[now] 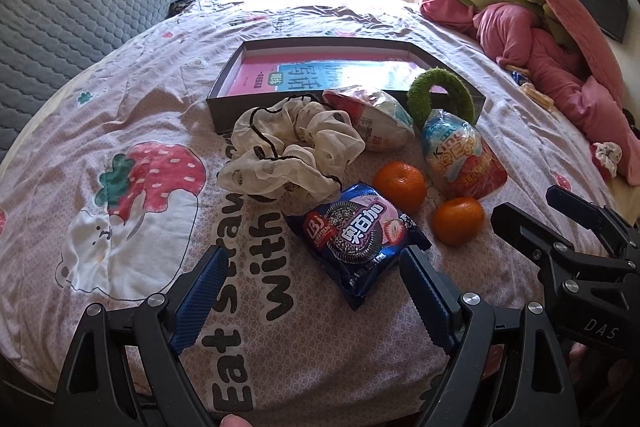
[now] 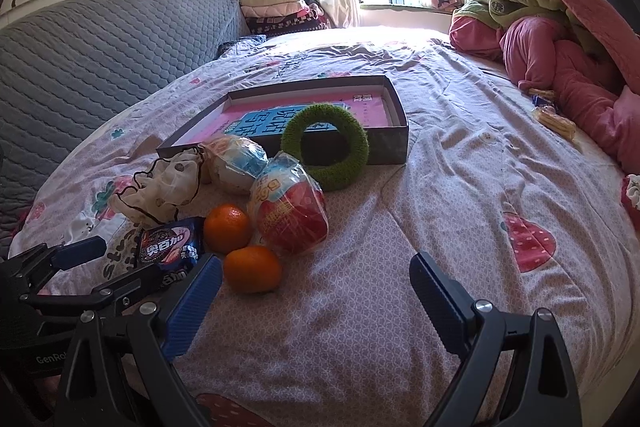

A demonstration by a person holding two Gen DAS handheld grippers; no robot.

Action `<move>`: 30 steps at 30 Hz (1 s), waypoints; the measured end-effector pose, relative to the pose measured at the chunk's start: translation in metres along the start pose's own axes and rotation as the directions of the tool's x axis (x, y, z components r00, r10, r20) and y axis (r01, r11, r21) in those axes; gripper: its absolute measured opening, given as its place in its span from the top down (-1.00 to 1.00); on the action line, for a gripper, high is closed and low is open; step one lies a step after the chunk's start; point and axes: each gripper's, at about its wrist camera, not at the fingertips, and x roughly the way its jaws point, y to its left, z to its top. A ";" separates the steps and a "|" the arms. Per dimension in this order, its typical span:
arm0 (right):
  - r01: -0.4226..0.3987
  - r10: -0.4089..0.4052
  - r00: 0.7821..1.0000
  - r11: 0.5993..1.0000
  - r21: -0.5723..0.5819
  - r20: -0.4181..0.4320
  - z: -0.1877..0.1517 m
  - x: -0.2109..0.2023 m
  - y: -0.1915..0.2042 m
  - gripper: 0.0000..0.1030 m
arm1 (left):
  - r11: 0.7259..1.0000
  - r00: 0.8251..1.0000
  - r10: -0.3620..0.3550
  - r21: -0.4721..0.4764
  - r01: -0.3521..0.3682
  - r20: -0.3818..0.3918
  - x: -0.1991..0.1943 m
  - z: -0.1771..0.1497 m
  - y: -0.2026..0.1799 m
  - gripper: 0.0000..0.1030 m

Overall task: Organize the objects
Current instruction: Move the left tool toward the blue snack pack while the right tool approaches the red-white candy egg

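a shallow grey box [image 1: 224, 107] lies open on the bed [image 1: 120, 87], with a pink and blue book [image 1: 320, 75] flat inside it. in front of the box, towards the cameras, the things are scattered on the strawberry-print sheet. a fuzzy green ring [image 2: 325, 147] leans upright against the box's near wall. just beside it lie two egg-shaped snacks in clear wrap: a white one [image 1: 376, 119] touching the box's near wall, and a red and white one [image 1: 460, 163] nearer the cameras. a cream scrunchie [image 1: 288, 147] with dark trim lies crumpled to the left of the white egg, touching it. two oranges sit close together: the far orange [image 1: 399, 187] next to the red egg, the near orange [image 1: 458, 221] just below that egg. a blue cookie packet [image 1: 358, 235] with a pink strawberry picture lies nearest the left gripper.

the left gripper [image 1: 312, 291] hovers low over the sheet with its jaws spread wide and grasping nothing; the cookie packet's near end lies between the blue pads, close to the right-hand pad, though contact cannot be told. the right gripper [image 2: 316, 295] hangs over bare sheet to the right of the near orange, jaws also released wide and empty, its left pad near that orange but apart from it.

a heap of pink and green bedding [image 1: 540, 27] lies at the bed's far right.
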 end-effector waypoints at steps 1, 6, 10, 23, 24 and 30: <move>0.000 0.000 1.000 1.000 0.001 -0.002 0.001 0.001 0.000 -0.84 | 1.000 1.000 -0.002 0.000 0.002 0.001 0.000 0.000 0.000 -0.71; -0.007 0.007 1.000 1.000 0.018 -0.016 0.003 0.005 -0.005 -0.84 | 1.000 1.000 -0.016 0.012 0.016 0.009 0.002 0.001 -0.001 -0.71; -0.011 0.011 1.000 0.999 0.032 -0.017 0.007 0.008 -0.010 -0.84 | 0.999 1.000 -0.020 0.026 0.019 0.006 0.006 0.001 -0.003 -0.71; -0.035 0.036 0.998 0.999 0.009 -0.056 0.017 0.026 -0.010 -0.84 | 0.997 0.998 -0.065 0.032 0.066 -0.021 0.022 0.008 0.000 -0.71; -0.038 0.038 0.997 0.999 0.006 -0.061 0.018 0.028 -0.010 -0.84 | 0.997 0.997 -0.072 0.031 0.073 -0.026 0.024 0.010 0.000 -0.71; -0.057 0.054 0.995 0.998 -0.035 -0.079 0.027 0.041 -0.005 -0.82 | 0.996 0.995 -0.085 0.035 0.087 -0.052 0.036 0.014 -0.001 -0.71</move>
